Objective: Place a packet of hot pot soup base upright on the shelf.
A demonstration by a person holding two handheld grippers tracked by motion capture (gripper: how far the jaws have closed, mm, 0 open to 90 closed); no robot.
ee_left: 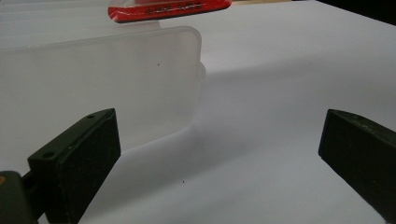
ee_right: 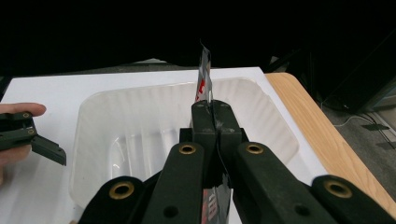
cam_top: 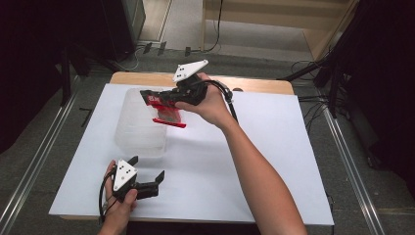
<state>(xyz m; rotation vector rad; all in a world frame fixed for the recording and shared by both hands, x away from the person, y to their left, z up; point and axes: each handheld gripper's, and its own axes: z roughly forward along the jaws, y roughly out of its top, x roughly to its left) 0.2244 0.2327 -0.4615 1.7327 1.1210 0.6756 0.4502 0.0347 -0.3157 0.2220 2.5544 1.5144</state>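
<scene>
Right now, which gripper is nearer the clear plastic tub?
Right. The right gripper hangs over the clear plastic tub, jaws shut on a red-edged packet. The left gripper sits low on the white table just in front of the tub, jaws open.

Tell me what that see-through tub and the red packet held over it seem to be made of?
The tub looks like thin, frosted translucent plastic: the white table cover shows through its walls, and they are ribbed. The red packet, pinched in the right gripper, looks like glossy plastic film or foil: it is thin, hangs flat and has a shiny sealed edge. Which of the two, I cannot tell.
</scene>
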